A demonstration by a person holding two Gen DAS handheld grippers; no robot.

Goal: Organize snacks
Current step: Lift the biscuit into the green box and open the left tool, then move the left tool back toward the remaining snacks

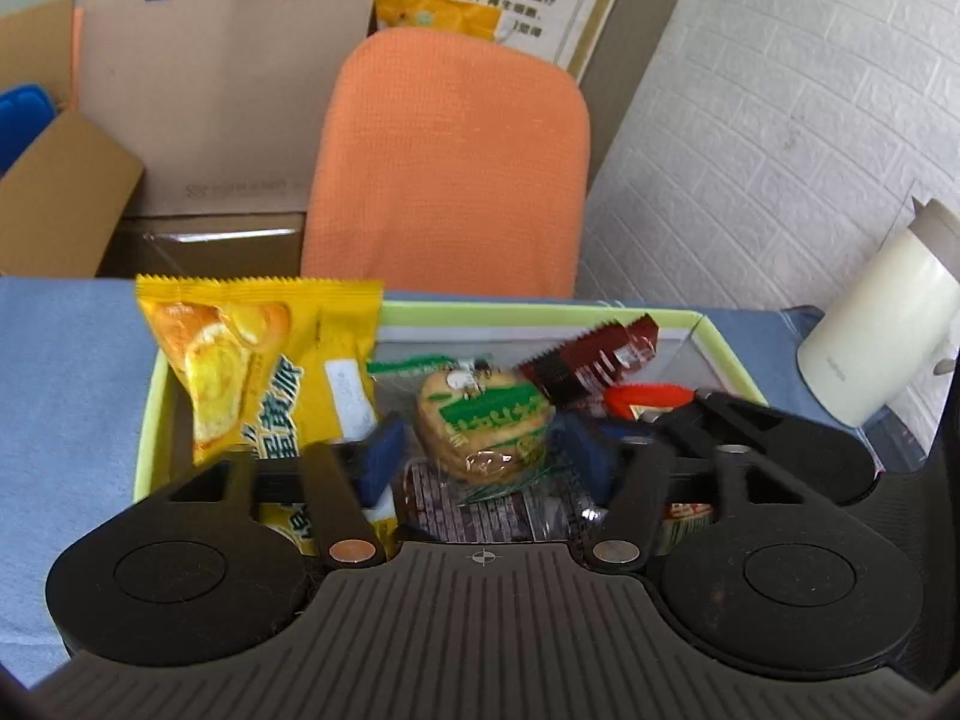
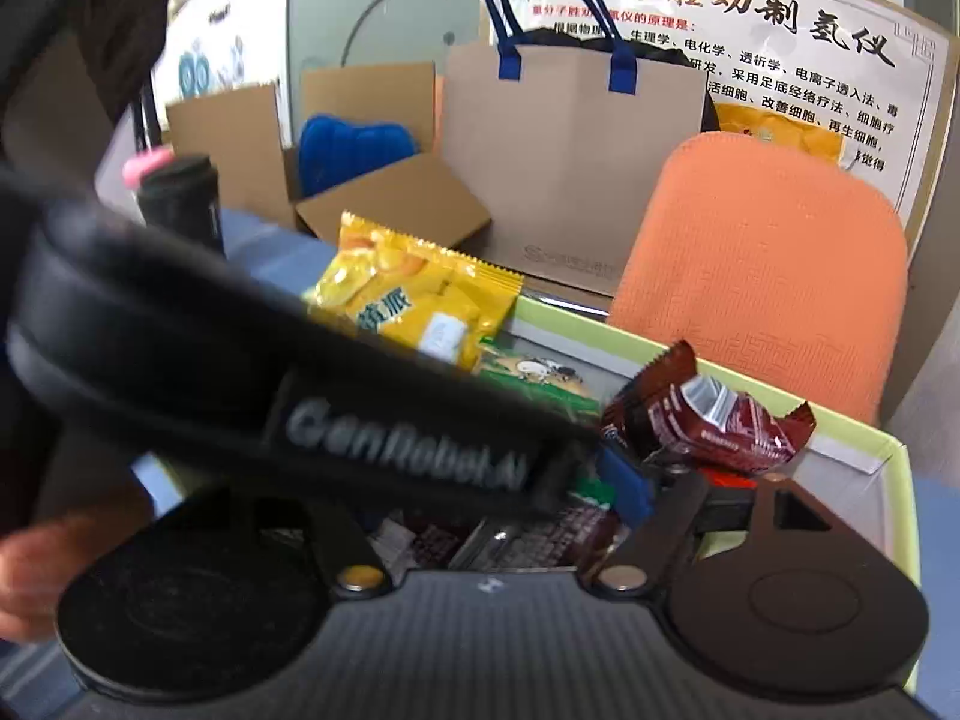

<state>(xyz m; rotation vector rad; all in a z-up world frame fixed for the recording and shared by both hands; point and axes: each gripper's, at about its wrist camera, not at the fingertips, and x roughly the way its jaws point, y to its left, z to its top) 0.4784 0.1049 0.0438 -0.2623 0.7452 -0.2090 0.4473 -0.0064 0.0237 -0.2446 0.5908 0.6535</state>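
Note:
A light-green box (image 1: 540, 309) on the blue cloth holds several snack packets. A yellow cake packet (image 1: 252, 360) leans against the box's left wall. My left gripper (image 1: 486, 456) is open over the box. A green biscuit packet (image 1: 483, 426) sits between its blue pads (image 1: 384, 456), with a gap on each side. In the right wrist view my right gripper (image 2: 510, 498) is open. Only its right blue pad (image 2: 624, 480) shows, because the left gripper's body (image 2: 360, 426) crosses in front. A crumpled red-brown packet (image 2: 708, 426) lies just beyond that pad, not gripped.
An orange chair back (image 1: 450, 168) stands behind the table, with a paper bag (image 1: 228, 90) and cardboard boxes (image 2: 384, 204) to its left. A white jug (image 1: 870, 348) sits at the right, a black bottle (image 2: 180, 192) at the left. A hand (image 2: 24, 570) shows at the edge.

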